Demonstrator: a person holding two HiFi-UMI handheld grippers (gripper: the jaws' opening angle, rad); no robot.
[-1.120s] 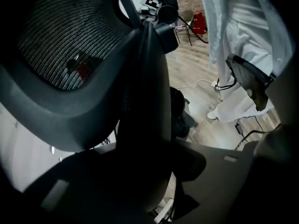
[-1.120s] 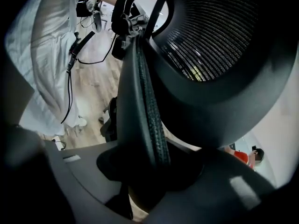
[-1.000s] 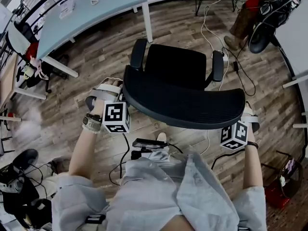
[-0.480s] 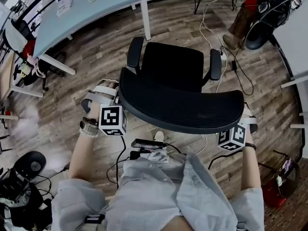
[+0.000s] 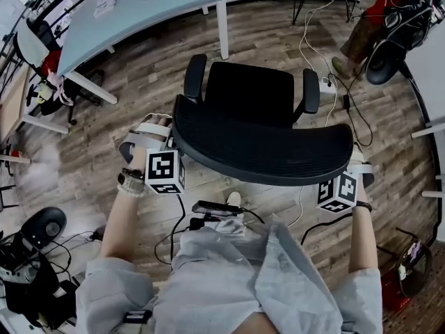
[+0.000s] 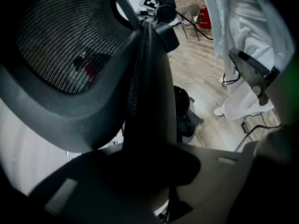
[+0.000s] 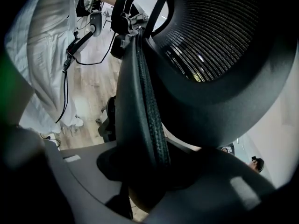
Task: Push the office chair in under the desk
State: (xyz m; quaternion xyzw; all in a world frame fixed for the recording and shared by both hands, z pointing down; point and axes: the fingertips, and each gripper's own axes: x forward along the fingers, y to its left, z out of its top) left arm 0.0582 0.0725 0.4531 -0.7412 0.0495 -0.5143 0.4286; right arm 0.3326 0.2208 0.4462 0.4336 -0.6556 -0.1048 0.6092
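the office chair [image 5: 254, 96] stands on the wooden floor [image 5: 132, 89], out in the open just short of the pale blue surface [image 5: 139, 12] at the upper left, with no part of it under that surface. its black seat faces away from the person and its two armrests [image 5: 195, 75] stick out at either side. the curved mesh backrest [image 5: 264, 152] is the part nearest the person. the surface's white leg [image 5: 223, 30] stands near the chair's left armrest but apart from it.

the left tongs [image 6: 149, 181] have just been closing and now pinch the left end of the backrest, whose dark rim runs up between the two jaws. the right tongs [image 7: 154, 181] clamp the right end in the same way, with the ribbed rim caught between their jaws. each tong's marker cube [image 5: 165, 172] shows just below the backrest in the head view.

white cables and a power strip [image 5: 325, 83] lie on the floor beside the chair's right armrest. another person's legs [image 5: 358, 30] show at the upper right, well apart from the chair.
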